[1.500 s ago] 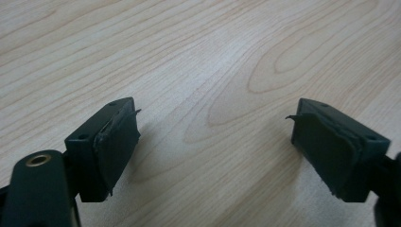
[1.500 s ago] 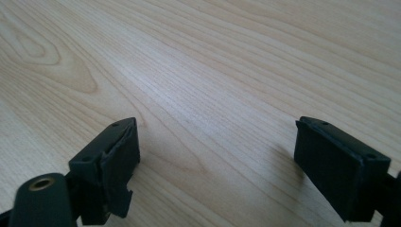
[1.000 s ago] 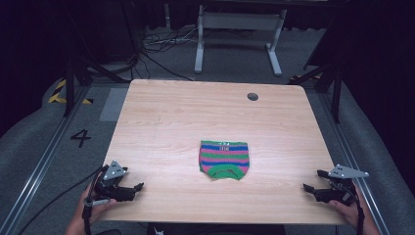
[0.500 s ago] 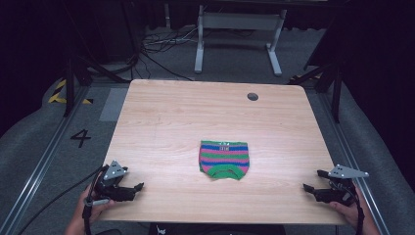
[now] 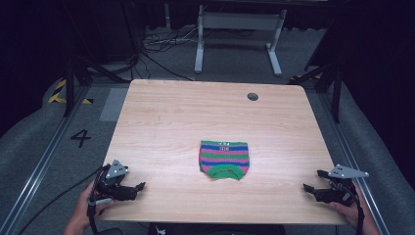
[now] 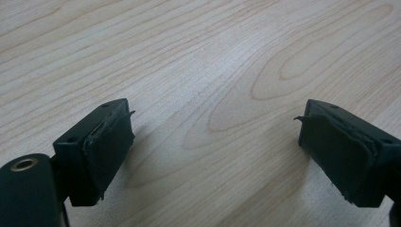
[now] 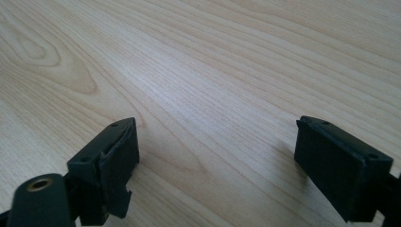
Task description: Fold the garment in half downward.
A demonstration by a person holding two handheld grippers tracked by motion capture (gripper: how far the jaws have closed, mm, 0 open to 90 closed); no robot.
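Note:
A small folded knit cloth (image 5: pixel 224 159) with green, pink and blue stripes lies flat near the middle of the wooden table (image 5: pixel 195 112), a little toward the front. My left gripper (image 5: pixel 138 190) rests at the front left corner, held by a hand and pointing right toward the cloth. Its jaws have just been opening a little, and in the left gripper view the left gripper (image 6: pixel 215 118) stands open over bare wood. My right gripper (image 5: pixel 311 180) sits at the front right corner and points left. The right gripper (image 7: pixel 216 127) is open too, with nothing between its pads.
A round dark hole (image 5: pixel 252 96) sits in the tabletop near the far right edge. Behind the table stands a white metal frame (image 5: pixel 237 29) among cables on the floor. A number 4 (image 5: pixel 80 138) is marked on the floor at the left.

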